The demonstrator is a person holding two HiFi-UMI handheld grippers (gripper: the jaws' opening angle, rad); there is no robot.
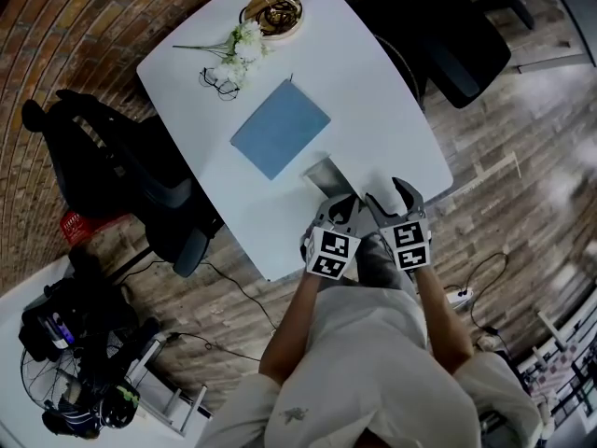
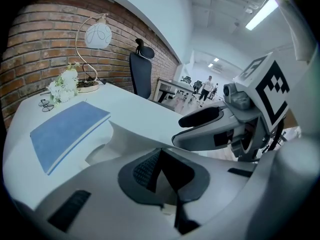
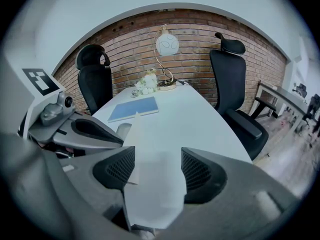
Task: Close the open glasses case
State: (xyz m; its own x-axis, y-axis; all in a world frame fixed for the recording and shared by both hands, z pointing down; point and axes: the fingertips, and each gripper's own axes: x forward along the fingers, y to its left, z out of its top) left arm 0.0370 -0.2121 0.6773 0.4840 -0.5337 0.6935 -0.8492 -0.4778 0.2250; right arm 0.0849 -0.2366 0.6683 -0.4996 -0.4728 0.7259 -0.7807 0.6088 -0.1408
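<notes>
The left gripper [image 2: 160,156] has its jaws pressed together, tips meeting, with nothing between them. The right gripper [image 3: 157,171] has its jaws spread, and only pale surface shows in the gap. Whether that is bare table or a flap of the case I cannot tell from this angle. Both grippers sit side by side at the near edge of the table [image 1: 392,91], close to the person's body.

Just beyond the left gripper's tips, a little in from that near edge, lies the glasses case [image 1: 326,175]. It is open, with a greyish inside and a pale lid panel standing up from it. Further in, toward the middle of the table, lies a blue book [image 1: 280,127], well apart from the case. A bunch of white flowers [image 1: 238,49] sits near the far corner.

The case looks light and thin-walled, with stiff panels joined at a fold. On this smooth top it would probably slide rather than fold if pushed from one side only. A sensible hold would be to steady the base with the closed left gripper. The right gripper's open jaws could then take the free edge of the lid, away from the hinge, and bring it over. Little force should be needed, and a hard pinch could crease the panel.
</notes>
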